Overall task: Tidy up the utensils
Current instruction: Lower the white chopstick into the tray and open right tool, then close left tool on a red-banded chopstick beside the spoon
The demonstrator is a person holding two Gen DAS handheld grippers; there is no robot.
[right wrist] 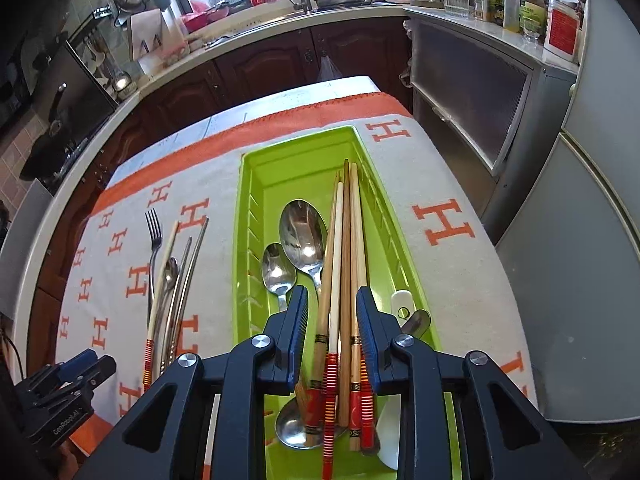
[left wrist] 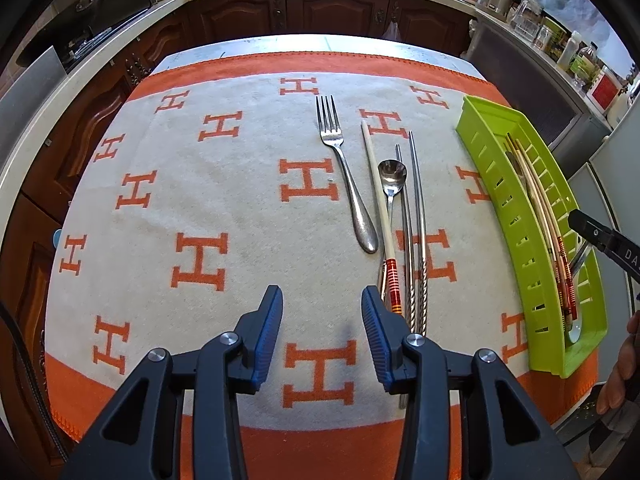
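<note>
Fork [left wrist: 340, 160], single chopstick [left wrist: 376, 196], spoon [left wrist: 392, 178], metal chopsticks [left wrist: 414, 216] side by side on cloth [left wrist: 200, 200], tray [left wrist: 486, 148] to their right

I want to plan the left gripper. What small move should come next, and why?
Probably shift the left gripper slightly right and down to the red-banded chopstick. It is open and empty; that chopstick lies nearest its right finger on the cloth, while its likes already lie in the tray.

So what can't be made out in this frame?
- Right gripper: right wrist view, whether it grips a chopstick or only straddles the bundle.
- Green tray: near end hidden behind that gripper.
- White utensil: mostly covered, type unclear.
- Metal chopsticks: left wrist view, near ends behind the left gripper.
</note>
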